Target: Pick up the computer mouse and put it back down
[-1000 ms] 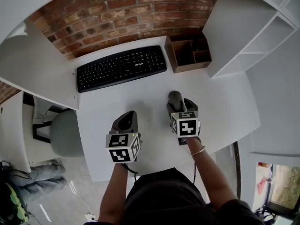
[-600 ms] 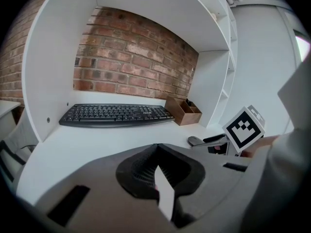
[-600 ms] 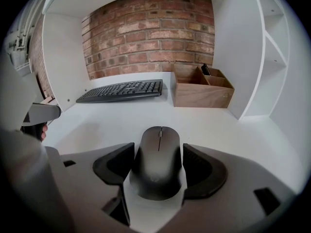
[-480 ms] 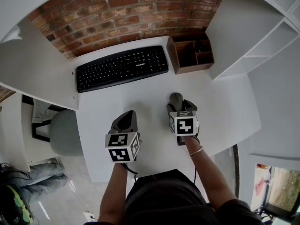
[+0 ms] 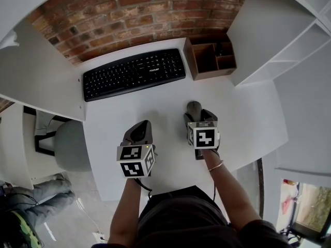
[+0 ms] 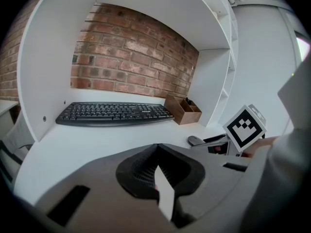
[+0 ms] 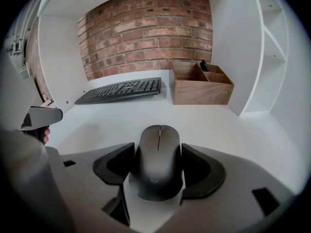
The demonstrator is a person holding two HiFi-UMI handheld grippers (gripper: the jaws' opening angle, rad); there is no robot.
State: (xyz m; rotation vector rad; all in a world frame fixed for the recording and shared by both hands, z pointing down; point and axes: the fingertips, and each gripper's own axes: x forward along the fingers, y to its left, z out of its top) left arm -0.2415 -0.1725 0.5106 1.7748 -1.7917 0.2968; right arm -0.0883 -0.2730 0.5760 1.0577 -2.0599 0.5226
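Because our left gripper (image 5: 138, 132) hangs over bare desk with its jaws pressed together on nothing, it offers no backup. Everything rests on our right gripper (image 5: 199, 119), whose jaws are closed on the flanks of the computer mouse (image 7: 158, 152), which sits right of the desk's middle. We cannot tell whether the mouse is touching the desk or just clear of it. The shell looks smooth and rounded, and the pads seem to hold its rear half, so we judge that the nose could dip or the mouse could squirt forward if the squeeze eases. A tilted set-down could also make it skid, since the white desk (image 5: 243, 120) looks slick and offers nothing to stop it. Around us, from the left, a grey chair (image 5: 72, 148) stands beside the desk. A black keyboard (image 5: 134, 74) lies along the brick wall (image 5: 139, 6), well apart from the mouse. A wooden organiser (image 5: 209, 60) sits in the back corner, and white shelves (image 5: 289, 40) close off the right side.
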